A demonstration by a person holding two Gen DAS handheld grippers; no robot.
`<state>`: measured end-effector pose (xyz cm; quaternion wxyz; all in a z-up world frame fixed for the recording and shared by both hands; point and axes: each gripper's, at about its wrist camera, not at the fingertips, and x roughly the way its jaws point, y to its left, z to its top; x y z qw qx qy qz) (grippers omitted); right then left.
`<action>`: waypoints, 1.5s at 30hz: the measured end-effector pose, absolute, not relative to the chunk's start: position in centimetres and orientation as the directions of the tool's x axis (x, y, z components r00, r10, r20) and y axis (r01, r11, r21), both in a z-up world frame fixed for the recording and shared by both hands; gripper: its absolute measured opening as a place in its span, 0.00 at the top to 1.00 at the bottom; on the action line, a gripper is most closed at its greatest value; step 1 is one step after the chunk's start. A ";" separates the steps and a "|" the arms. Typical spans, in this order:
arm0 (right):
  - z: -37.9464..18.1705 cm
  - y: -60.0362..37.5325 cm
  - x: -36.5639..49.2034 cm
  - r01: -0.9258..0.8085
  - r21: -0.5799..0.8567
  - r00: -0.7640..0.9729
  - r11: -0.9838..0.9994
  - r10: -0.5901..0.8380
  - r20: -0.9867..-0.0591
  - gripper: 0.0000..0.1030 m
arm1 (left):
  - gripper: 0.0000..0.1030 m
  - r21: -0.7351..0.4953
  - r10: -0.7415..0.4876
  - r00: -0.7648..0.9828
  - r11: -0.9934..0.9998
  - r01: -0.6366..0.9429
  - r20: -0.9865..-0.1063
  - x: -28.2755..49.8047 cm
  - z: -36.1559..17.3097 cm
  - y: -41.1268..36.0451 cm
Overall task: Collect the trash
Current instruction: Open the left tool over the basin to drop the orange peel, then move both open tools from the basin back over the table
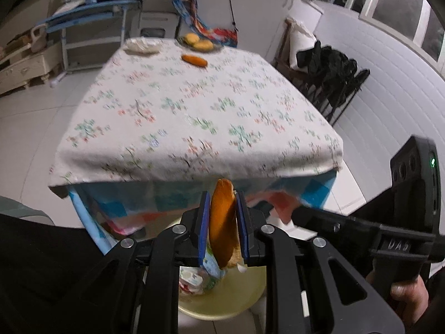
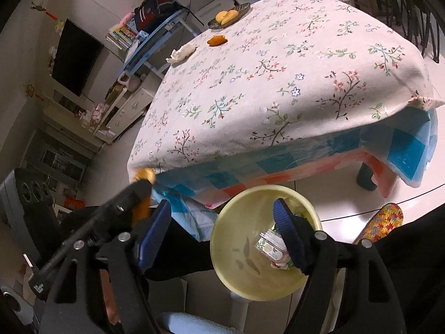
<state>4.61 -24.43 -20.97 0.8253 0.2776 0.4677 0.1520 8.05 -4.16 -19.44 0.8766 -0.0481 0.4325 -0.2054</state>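
Observation:
My left gripper [image 1: 222, 194] is shut on an orange-brown bread-like piece [image 1: 222, 222], held on end just in front of the table edge and above a pale yellow bin [image 1: 222, 303]. The bin [image 2: 228, 261] holds crumpled wrappers [image 2: 271, 246]. My right gripper [image 2: 222, 208] is open and empty, over the bin's rim. The held piece and left gripper also show at the left in the right wrist view [image 2: 143, 176]. Another orange piece [image 1: 194, 60] and a white crumpled wad [image 1: 141, 45] lie at the table's far end.
The table with the floral cloth [image 1: 194, 117] fills the middle; a checked cloth [image 2: 278, 175] hangs below it. A plate with two yellow buns [image 1: 198, 41] stands at the far edge. Dark chairs [image 1: 331, 72] stand to the right. A blue desk [image 1: 91, 19] and a TV [image 2: 75, 58] stand beyond.

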 end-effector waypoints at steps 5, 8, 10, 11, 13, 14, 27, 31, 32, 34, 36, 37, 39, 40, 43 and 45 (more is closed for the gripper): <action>-20.6 -24.9 4.5 0.020 0.588 0.544 0.809 0.484 -0.685 0.25 | 0.56 -0.220 -0.360 0.563 0.927 0.303 -0.744 7.8 -19.5 -4.5; -20.5 -24.9 4.5 0.020 0.574 0.554 0.819 0.469 -0.688 0.25 | 0.48 -0.200 -0.331 0.592 0.940 0.277 -0.735 7.8 -19.2 -4.0; -20.3 -24.6 4.5 0.014 0.555 0.561 0.832 0.453 -0.693 0.24 | 0.44 -0.188 -0.307 0.606 0.949 0.253 -0.734 7.9 -19.1 -3.7; -20.1 -24.5 4.5 0.008 0.542 0.566 0.840 0.443 -0.695 0.24 | 0.43 -0.185 -0.299 0.614 0.952 0.243 -0.731 7.9 -18.9 -3.6; -19.7 -24.1 4.3 -0.005 0.509 0.582 0.861 0.416 -0.698 0.24 | 0.41 -0.176 -0.280 0.630 0.959 0.224 -0.724 8.0 -18.7 -3.3; -19.5 -24.0 4.3 -0.008 0.495 0.589 0.869 0.405 -0.699 0.24 | 0.37 -0.166 -0.266 0.642 0.963 0.213 -0.719 8.0 -18.5 -3.1; -17.5 -23.1 3.4 -0.033 0.331 0.693 0.943 0.260 -0.672 0.18 | 0.24 -0.094 -0.159 0.738 0.987 0.129 -0.656 7.6 -17.2 -2.0; -17.2 -22.7 3.3 -0.043 0.309 0.709 0.950 0.247 -0.661 0.18 | 0.22 -0.088 -0.145 0.748 0.989 0.116 -0.647 7.6 -17.0 -1.9; -17.1 -22.7 3.3 -0.044 0.305 0.710 0.951 0.245 -0.660 0.18 | 0.22 -0.086 -0.141 0.752 0.990 0.112 -0.644 7.6 -16.9 -1.9; -17.1 -22.7 3.2 -0.044 0.299 0.715 0.953 0.240 -0.657 0.18 | 0.22 -0.081 -0.134 0.761 0.991 0.107 -0.635 7.5 -16.8 -1.8; -16.9 -22.7 3.1 -0.044 0.293 0.724 0.955 0.232 -0.650 0.18 | 0.21 -0.073 -0.126 0.772 0.992 0.103 -0.623 7.4 -16.6 -1.8; -16.8 -22.7 3.0 -0.044 0.290 0.728 0.956 0.230 -0.646 0.18 | 0.21 -0.072 -0.125 0.775 0.992 0.102 -0.620 7.3 -16.5 -1.7; -16.7 -22.7 2.9 -0.043 0.285 0.736 0.958 0.223 -0.639 0.17 | 0.20 -0.070 -0.123 0.778 0.992 0.102 -0.616 7.3 -16.5 -1.7; -16.7 -22.7 2.9 -0.043 0.282 0.738 0.958 0.221 -0.638 0.17 | 0.20 -0.069 -0.123 0.778 0.992 0.102 -0.616 7.3 -16.5 -1.7; -16.6 -22.6 2.9 -0.044 0.279 0.739 0.959 0.219 -0.637 0.17 | 0.20 -0.072 -0.124 0.779 0.992 0.101 -0.614 7.3 -16.4 -1.7; -16.5 -22.7 2.9 -0.045 0.278 0.741 0.959 0.219 -0.635 0.17 | 0.19 -0.072 -0.122 0.781 0.992 0.099 -0.612 7.3 -16.4 -1.7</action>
